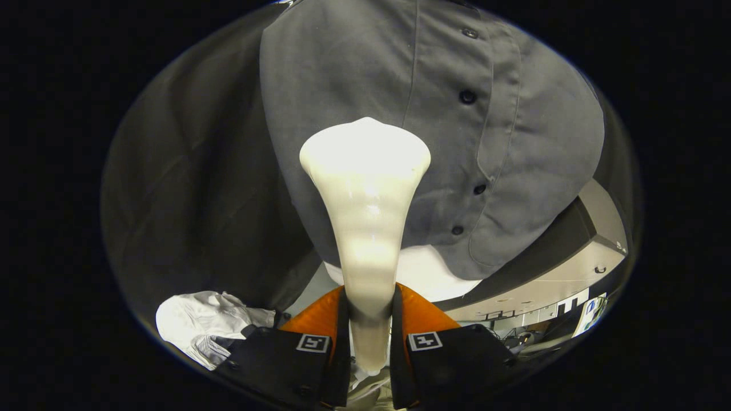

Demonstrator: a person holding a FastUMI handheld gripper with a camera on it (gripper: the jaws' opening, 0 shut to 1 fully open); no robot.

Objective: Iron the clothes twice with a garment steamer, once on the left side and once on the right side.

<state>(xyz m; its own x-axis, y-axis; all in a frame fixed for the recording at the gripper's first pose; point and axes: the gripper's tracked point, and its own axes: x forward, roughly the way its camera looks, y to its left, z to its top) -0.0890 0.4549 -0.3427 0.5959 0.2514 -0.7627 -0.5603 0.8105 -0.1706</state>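
The gripper [370,342] clamps the white garment steamer [365,228] by its neck, long axis pointing straight ahead; its head meets the hanging grey shirt [514,142] at frame centre, left of the button placket [468,97].

A white surface [440,274] lies beneath the shirt [354,68], a crumpled cloth [194,319] nearby.

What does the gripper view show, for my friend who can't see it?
The gripper is shut on a white garment steamer, whose wide head points at a hanging grey shirt with dark buttons. White crumpled cloth lies beside the fingers.
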